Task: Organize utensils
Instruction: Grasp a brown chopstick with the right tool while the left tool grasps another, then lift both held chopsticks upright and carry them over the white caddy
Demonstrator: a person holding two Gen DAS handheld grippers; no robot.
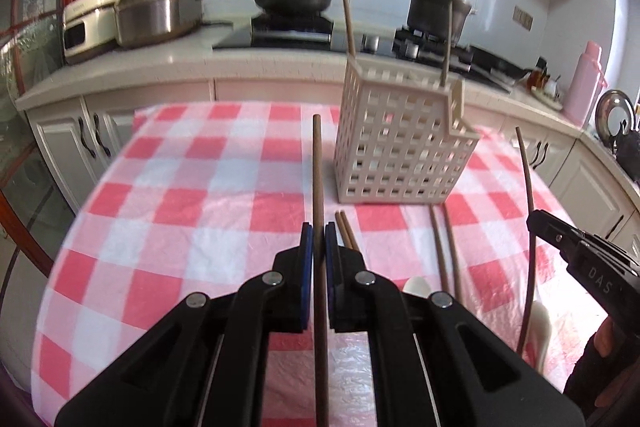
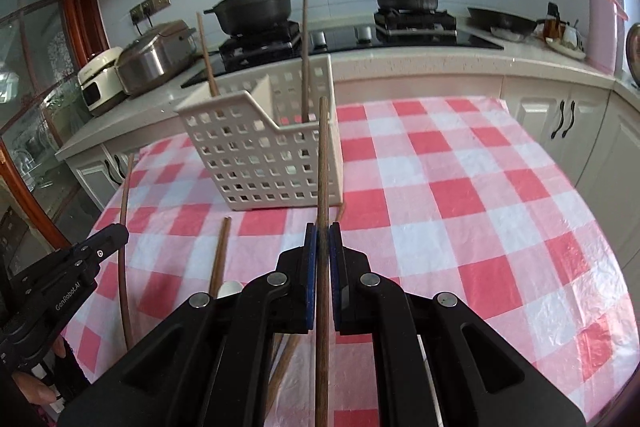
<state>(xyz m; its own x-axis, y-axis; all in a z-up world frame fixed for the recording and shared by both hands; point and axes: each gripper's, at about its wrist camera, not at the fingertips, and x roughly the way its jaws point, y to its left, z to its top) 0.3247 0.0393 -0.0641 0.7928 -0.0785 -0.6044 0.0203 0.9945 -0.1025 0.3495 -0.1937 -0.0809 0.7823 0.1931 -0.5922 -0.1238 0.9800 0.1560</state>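
Where the black gripper bodies fill the lower view, the near ends of the loose chopsticks (image 1: 450, 251) and a white spoon (image 1: 416, 285) on the checked bench (image 1: 168, 195) are cut off. Both grippers are clenched: the left gripper (image 1: 319, 241) pinches one chopstick (image 1: 318, 167), the right gripper (image 2: 322, 243) pinches another (image 2: 323, 155), each held off the cloth. Beyond stands the white basket (image 1: 400, 147), two chopsticks (image 2: 305, 39) upright inside.
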